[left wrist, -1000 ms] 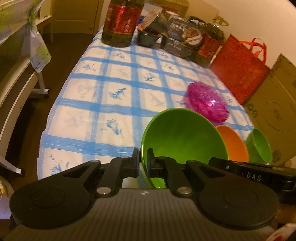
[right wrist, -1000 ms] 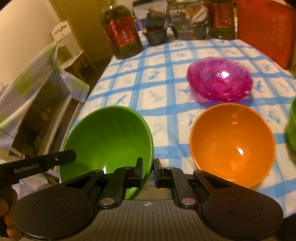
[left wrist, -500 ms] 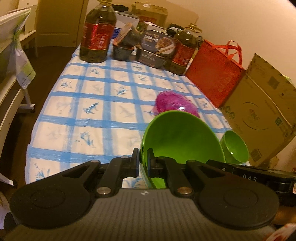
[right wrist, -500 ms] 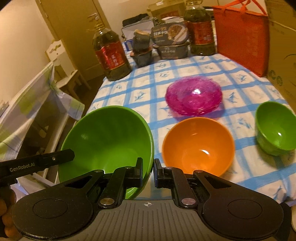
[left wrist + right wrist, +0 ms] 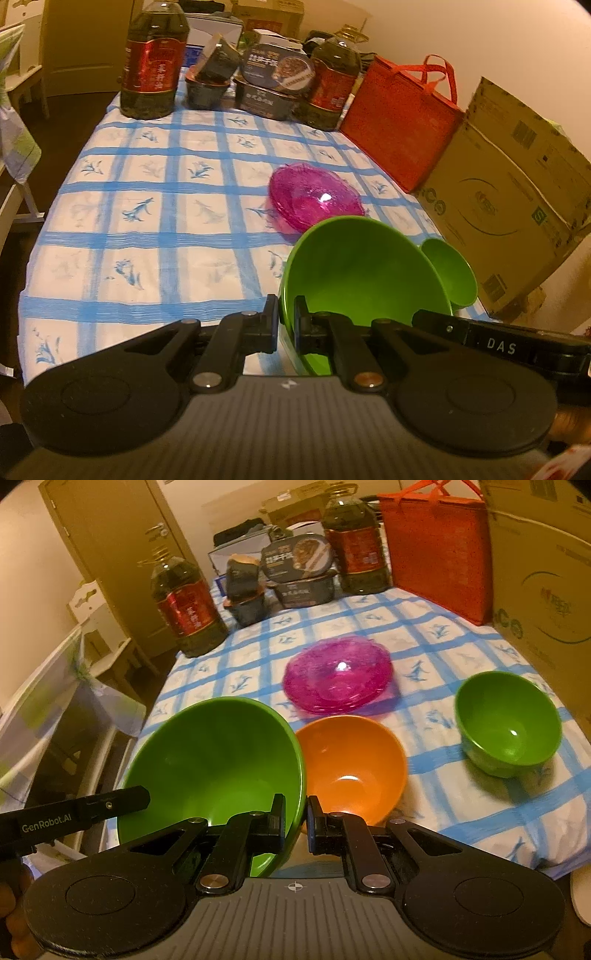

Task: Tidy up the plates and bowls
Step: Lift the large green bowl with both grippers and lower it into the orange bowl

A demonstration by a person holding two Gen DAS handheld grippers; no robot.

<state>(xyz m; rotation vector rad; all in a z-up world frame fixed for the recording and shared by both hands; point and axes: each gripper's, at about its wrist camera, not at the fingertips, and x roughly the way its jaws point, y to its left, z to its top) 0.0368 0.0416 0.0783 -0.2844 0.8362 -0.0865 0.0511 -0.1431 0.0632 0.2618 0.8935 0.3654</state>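
Observation:
A large green bowl [image 5: 365, 273] [image 5: 218, 760] hangs above the near end of the table, held from both sides. My left gripper [image 5: 285, 326] is shut on its left rim. My right gripper [image 5: 296, 821] is shut on its right rim. On the blue-checked tablecloth [image 5: 436, 786] sit an orange bowl [image 5: 354, 768], a small green bowl [image 5: 509, 723] [image 5: 452, 273] and a stack of pink glass plates [image 5: 338, 674] [image 5: 314, 195]. In the left wrist view the orange bowl is hidden behind the large green one.
Two oil bottles [image 5: 153, 62] [image 5: 332, 81] and dark food containers [image 5: 273, 85] stand at the far end. A red bag [image 5: 399, 118] and a cardboard box [image 5: 509, 206] line the right side. A chair with cloth [image 5: 74, 701] stands left of the table.
Both grippers have lifted the large green bowl and drawn it back toward the table's near edge. The table's objects now look smaller and farther away.

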